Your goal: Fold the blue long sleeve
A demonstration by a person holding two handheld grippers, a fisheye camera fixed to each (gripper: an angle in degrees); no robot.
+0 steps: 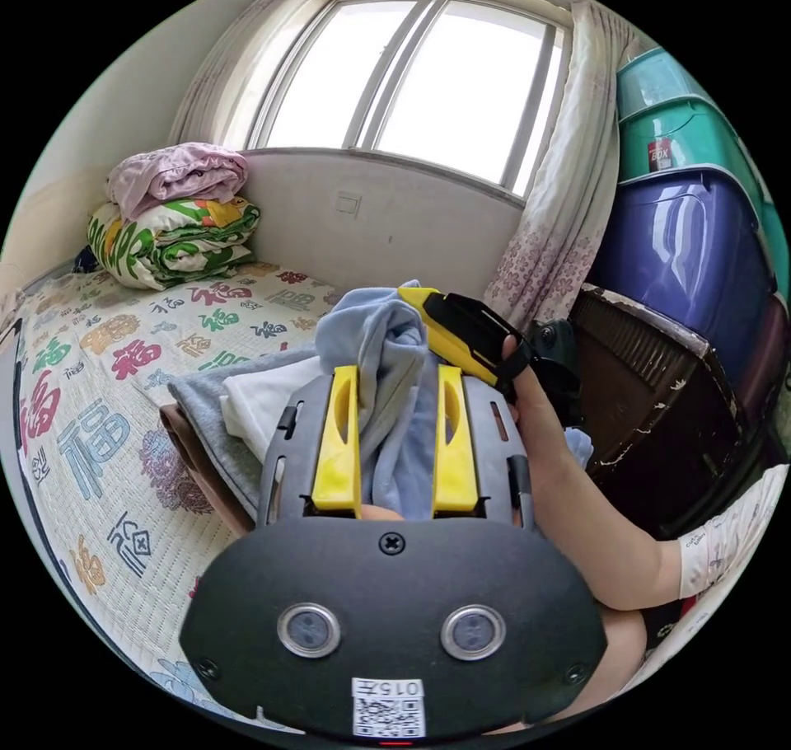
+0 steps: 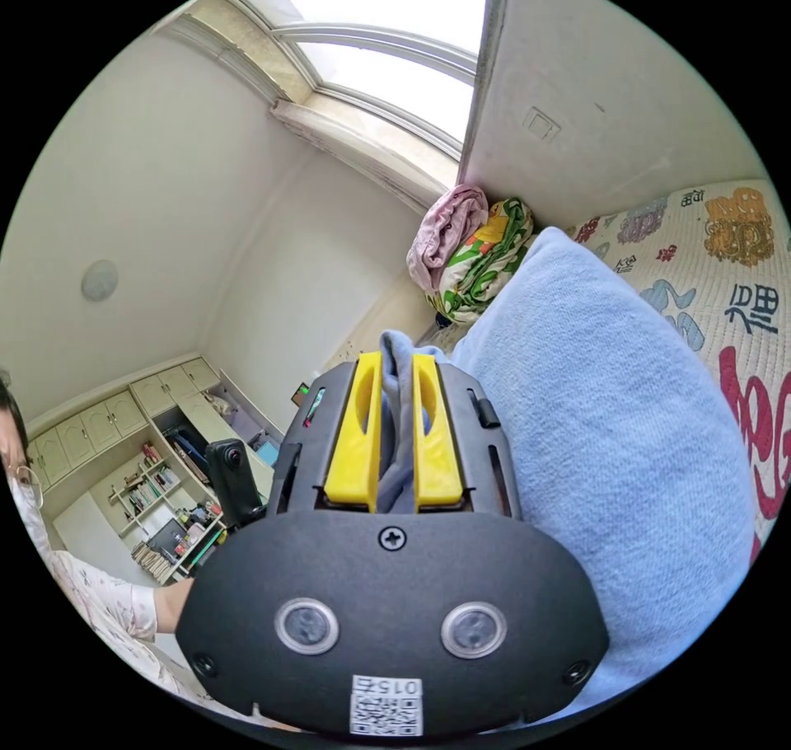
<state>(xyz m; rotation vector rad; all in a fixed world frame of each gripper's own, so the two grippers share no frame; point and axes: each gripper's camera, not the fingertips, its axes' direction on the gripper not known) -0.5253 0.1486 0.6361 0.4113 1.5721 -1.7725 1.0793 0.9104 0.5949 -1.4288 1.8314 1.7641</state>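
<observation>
Above the patterned bed, the blue long sleeve hangs lifted between both tools for folding. At six o'clock, the right gripper clamps its edge; the left gripper probably pinches bunched cloth likewise.

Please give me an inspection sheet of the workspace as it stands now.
Surface: bed under a cover printed with characters.
Job's things: blue top, bunched, pinched at two spots.
Clutter: folded clothes in a low pile on the bed; bedding stack by the wall.
Grippers: left gripper and right gripper each shut on the blue top.
Cables: nothing seen.
Surroundings: window, curtain, storage bins, shelves.
</observation>
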